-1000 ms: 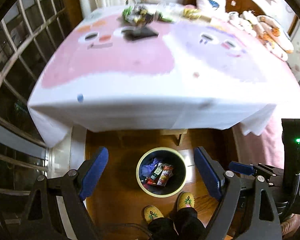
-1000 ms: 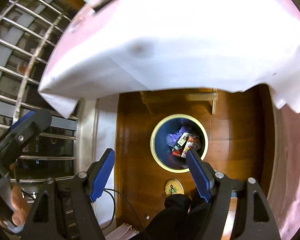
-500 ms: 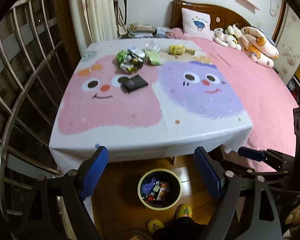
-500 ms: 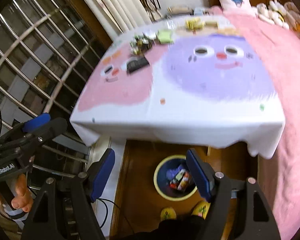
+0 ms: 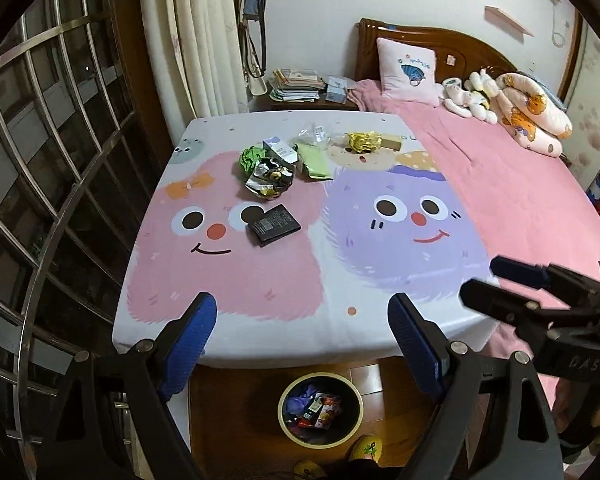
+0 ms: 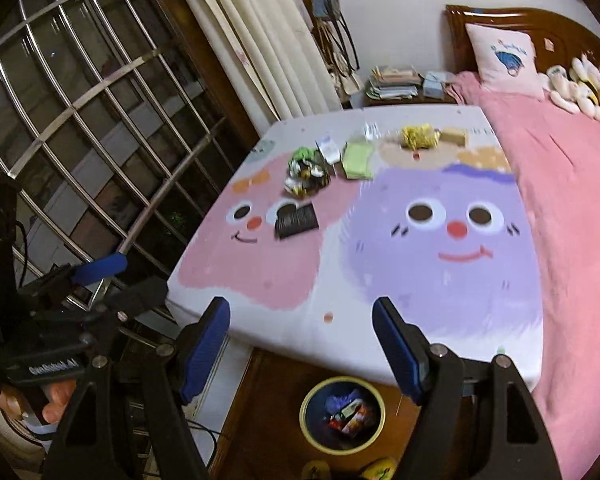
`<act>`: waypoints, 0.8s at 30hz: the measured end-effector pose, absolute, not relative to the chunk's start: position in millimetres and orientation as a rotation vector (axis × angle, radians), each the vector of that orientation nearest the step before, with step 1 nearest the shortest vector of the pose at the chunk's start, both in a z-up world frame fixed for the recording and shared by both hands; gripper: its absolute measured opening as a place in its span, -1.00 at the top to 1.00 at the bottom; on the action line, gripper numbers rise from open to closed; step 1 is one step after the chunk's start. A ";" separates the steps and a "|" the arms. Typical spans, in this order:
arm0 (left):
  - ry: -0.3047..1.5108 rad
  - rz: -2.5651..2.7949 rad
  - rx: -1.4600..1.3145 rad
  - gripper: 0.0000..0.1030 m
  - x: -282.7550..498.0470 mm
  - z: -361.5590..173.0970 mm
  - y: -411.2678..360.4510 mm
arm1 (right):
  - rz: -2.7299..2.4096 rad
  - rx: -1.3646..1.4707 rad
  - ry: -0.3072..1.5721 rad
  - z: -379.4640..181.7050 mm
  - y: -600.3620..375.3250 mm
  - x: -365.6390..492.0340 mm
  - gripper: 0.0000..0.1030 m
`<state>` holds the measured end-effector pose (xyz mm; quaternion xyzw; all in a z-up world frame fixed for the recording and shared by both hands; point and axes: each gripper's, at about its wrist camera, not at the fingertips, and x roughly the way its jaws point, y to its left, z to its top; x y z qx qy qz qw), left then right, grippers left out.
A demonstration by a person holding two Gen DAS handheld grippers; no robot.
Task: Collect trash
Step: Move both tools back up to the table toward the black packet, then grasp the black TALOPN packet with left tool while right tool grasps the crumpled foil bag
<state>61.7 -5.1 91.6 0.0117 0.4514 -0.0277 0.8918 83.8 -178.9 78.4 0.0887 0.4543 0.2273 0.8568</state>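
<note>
Surroundings: pink bed [image 5: 512,184] right of the fingers, barred window [image 5: 52,152] left.
Trash: crumpled wrappers [image 5: 269,178], flat black packet [image 5: 274,225] far ahead on smooth table [image 5: 260,320].
Bin: round trash bin [image 5: 321,410] below, between the fingers.
Fingers: left gripper [image 5: 302,348] and right gripper [image 6: 300,350] both spread, empty.

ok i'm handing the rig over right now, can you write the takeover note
Left gripper: open, empty.
Right gripper: open, empty.
Bin on the floor at the table's near edge, some wrappers already in it.
Left on the table: black packet, crumpled foil wrapper, green wad, green pouch, yellow wrapper, a few scraps at the far end.
</note>
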 end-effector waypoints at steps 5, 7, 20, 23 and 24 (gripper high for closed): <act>0.957 -0.023 0.005 -0.68 89.3 87.2 -8.0 | 0.505 0.180 0.946 78.9 -186.2 112.2 -0.44; 0.964 -0.019 0.007 -0.68 101.0 84.9 -5.1 | 0.503 0.177 0.954 74.8 -186.7 122.2 -0.44; 1.126 -0.240 0.079 -0.68 219.2 22.3 33.3 | 0.349 0.265 1.016 31.3 -163.8 188.1 -0.44; 1.174 -0.311 0.127 -0.68 251.3 -2.0 41.1 | 0.262 0.340 1.040 16.4 -155.2 203.2 -0.44; 1.184 -0.327 0.140 -0.68 258.9 -8.4 42.0 | 0.236 0.351 1.048 11.6 -152.4 207.1 -0.44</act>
